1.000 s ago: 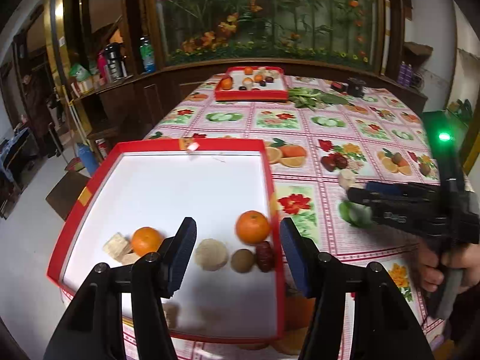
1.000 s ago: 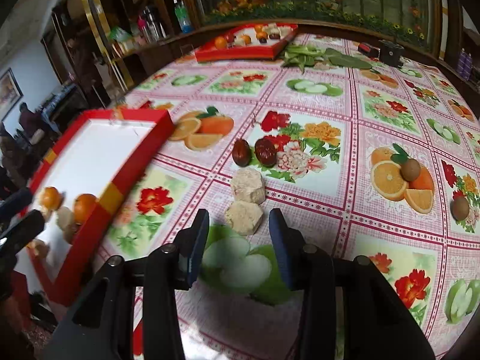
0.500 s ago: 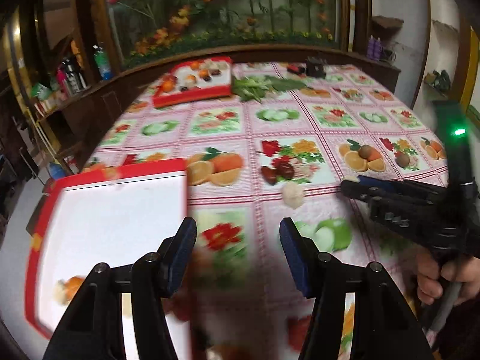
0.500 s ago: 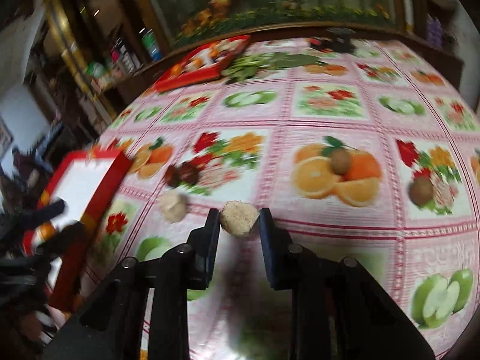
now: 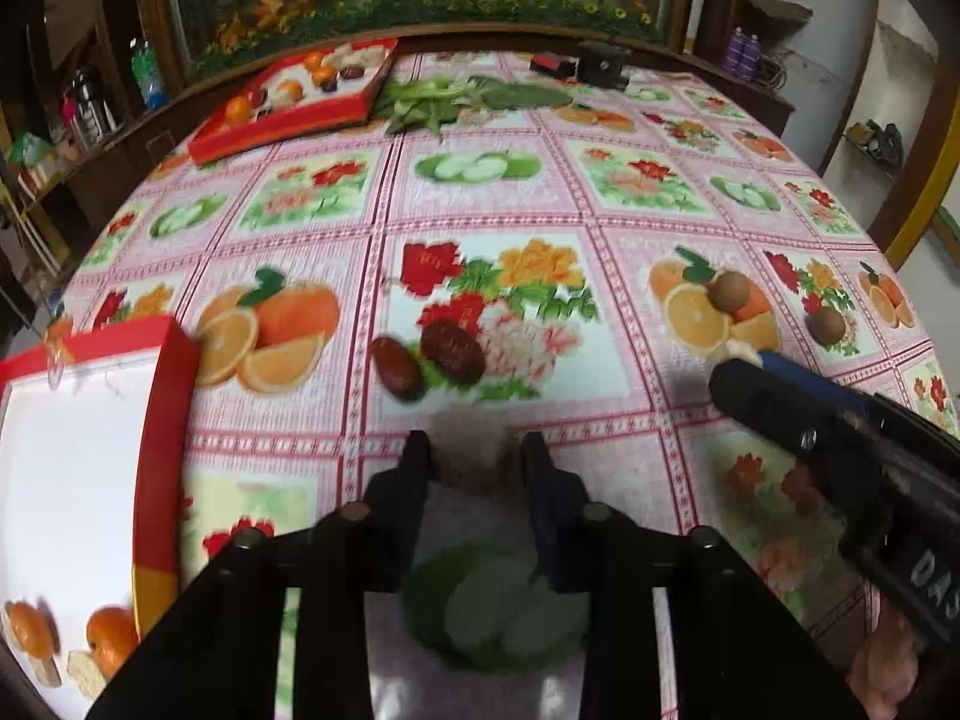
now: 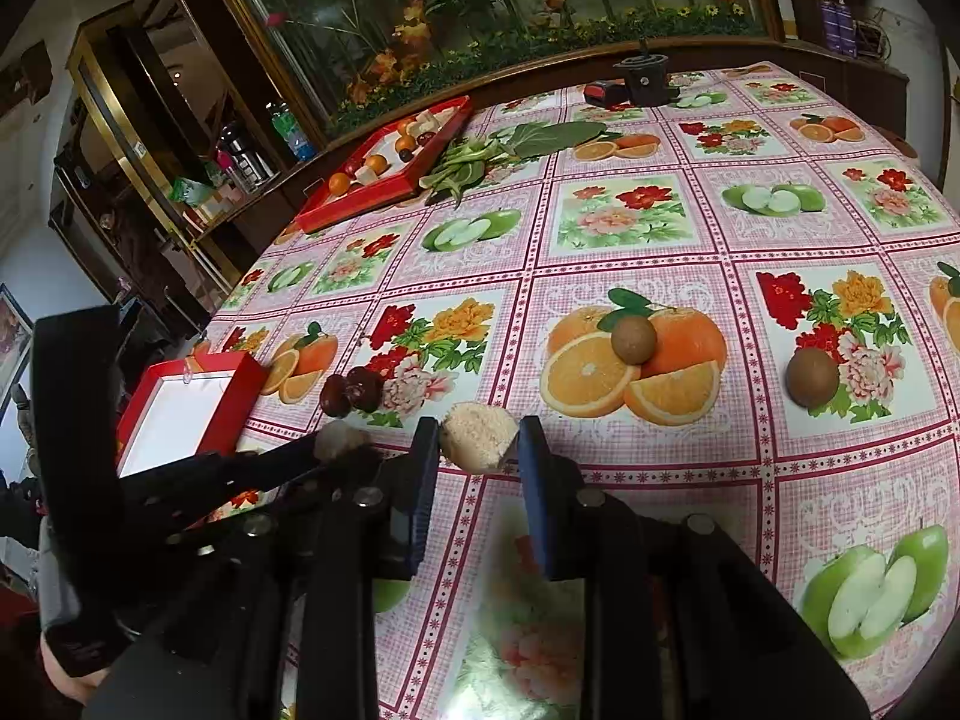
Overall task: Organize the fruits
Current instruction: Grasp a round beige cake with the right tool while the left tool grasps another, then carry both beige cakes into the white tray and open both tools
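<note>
My left gripper (image 5: 474, 453) is shut on a blurred beige chunk (image 5: 471, 441) just above the tablecloth. The right gripper (image 6: 477, 441) is shut on a second beige chunk (image 6: 480, 435). In the right wrist view the left gripper (image 6: 336, 450) shows at the left, its chunk (image 6: 339, 438) at the tips. Two dark red dates (image 5: 420, 360) lie just beyond. Two brown round fruits (image 6: 633, 339) (image 6: 813, 375) sit to the right. The near red tray (image 5: 159, 420) at the left holds oranges (image 5: 111, 633) and beige pieces.
A second red tray (image 6: 372, 186) with several fruits stands at the far left edge. Leafy greens (image 6: 510, 150) lie beside it, with a black device (image 6: 645, 81) further back. A hand shows under the right gripper's handle (image 5: 888, 666). Shelves and a cabinet stand left of the table.
My left gripper swung right from over the near tray and shut on the second beige chunk. The right gripper shut on the first chunk and still holds it.
</note>
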A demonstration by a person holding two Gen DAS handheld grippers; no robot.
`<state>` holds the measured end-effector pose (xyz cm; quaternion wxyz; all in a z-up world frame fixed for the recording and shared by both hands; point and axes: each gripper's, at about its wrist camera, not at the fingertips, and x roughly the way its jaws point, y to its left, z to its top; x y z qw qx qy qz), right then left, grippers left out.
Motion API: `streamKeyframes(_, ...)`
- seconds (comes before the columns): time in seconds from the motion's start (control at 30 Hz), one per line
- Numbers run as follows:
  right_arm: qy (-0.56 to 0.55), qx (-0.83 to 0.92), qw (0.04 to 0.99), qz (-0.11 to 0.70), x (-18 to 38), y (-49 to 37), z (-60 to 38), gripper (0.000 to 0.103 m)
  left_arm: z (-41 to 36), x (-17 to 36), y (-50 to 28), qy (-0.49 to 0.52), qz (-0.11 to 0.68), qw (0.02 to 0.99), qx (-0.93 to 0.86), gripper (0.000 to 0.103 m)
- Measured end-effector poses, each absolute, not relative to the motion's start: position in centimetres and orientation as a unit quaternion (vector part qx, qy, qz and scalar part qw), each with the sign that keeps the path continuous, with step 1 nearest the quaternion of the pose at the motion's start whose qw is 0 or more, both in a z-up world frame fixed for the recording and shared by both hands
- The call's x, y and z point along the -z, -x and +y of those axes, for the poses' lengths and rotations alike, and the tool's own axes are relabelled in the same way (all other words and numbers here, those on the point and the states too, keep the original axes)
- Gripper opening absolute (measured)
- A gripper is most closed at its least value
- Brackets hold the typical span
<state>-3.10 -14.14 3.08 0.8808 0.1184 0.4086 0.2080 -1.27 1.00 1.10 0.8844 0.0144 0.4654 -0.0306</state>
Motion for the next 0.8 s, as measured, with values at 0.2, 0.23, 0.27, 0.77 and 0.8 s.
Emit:
streamKeyframes(0.2,-0.113,-0.214,0.885,0.397,-3.4,3.4,-13.9,0.029,1.2,-1.8,2.3,-0.015,0.451,0.892,0.029,0.026)
streamKeyframes(0.23,-0.110,-0.216,0.887,0.393,-3.5,3.5,-13.7,0.029,1.2,-2.2,2.9,-0.019,0.443,0.896,0.028,0.026)
streamKeyframes(0.27,-0.107,-0.218,0.888,0.390,-3.5,3.5,-13.7,0.029,1.3,-2.5,3.3,-0.022,0.437,0.899,0.027,0.026)
streamKeyframes(0.77,-0.072,-0.250,0.906,0.335,-4.7,5.9,-10.8,0.029,7.5,-8.8,13.0,-0.009,0.325,0.945,-0.034,0.026)
streamKeyframes(0.8,-0.080,-0.258,0.903,0.334,-4.8,6.1,-10.5,0.029,8.1,-8.9,13.4,-0.006,0.323,0.946,-0.042,0.026)
